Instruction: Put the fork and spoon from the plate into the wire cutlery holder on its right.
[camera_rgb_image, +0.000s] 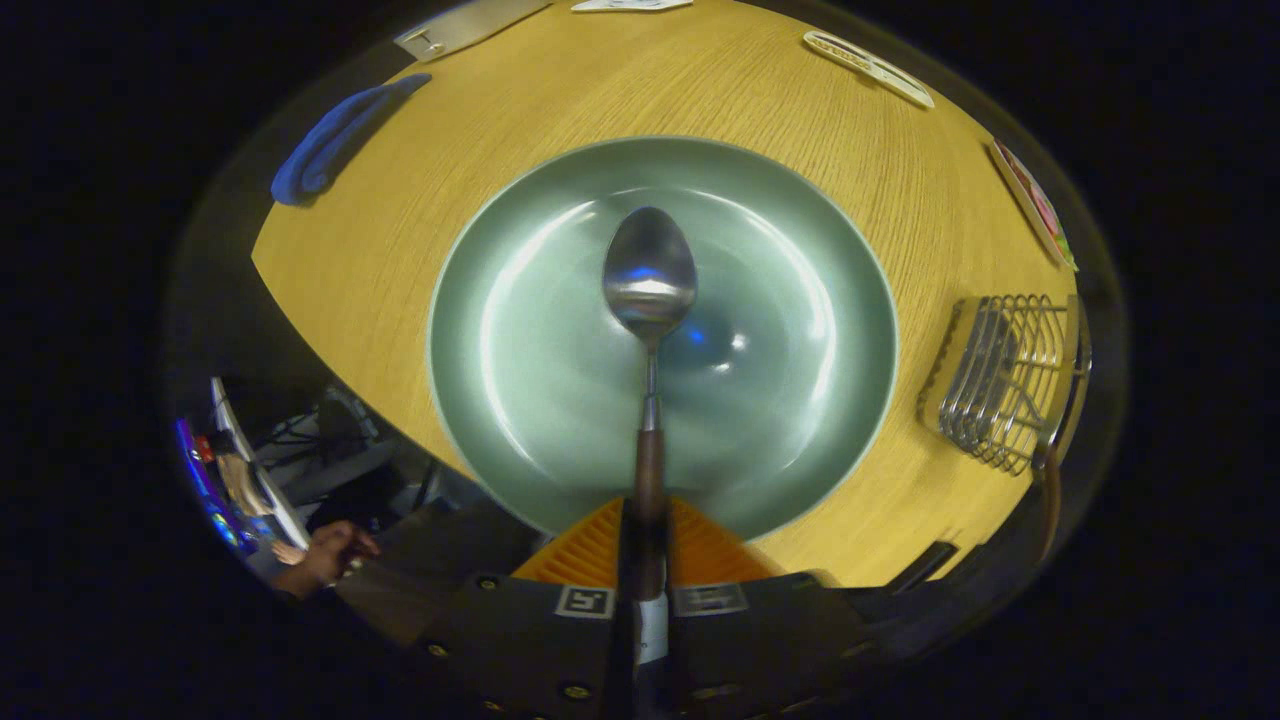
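A: Where the gripper (645, 555) pinches its brown wooden handle, the steel spoon (649, 275) hangs over the round grey-green plate (520, 400).
B: Fork (980, 385) sits in the wire cutlery holder (1030, 440), right of the plate.

The plate (560, 400) looks glazed and glossy. Above it, the spoon (650, 270) has a polished metal bowl and dark wooden handle. Around the plate, the table (400, 220) shows matt wood grain. Right of it, the cutlery holder (1010, 385) is shiny wire.
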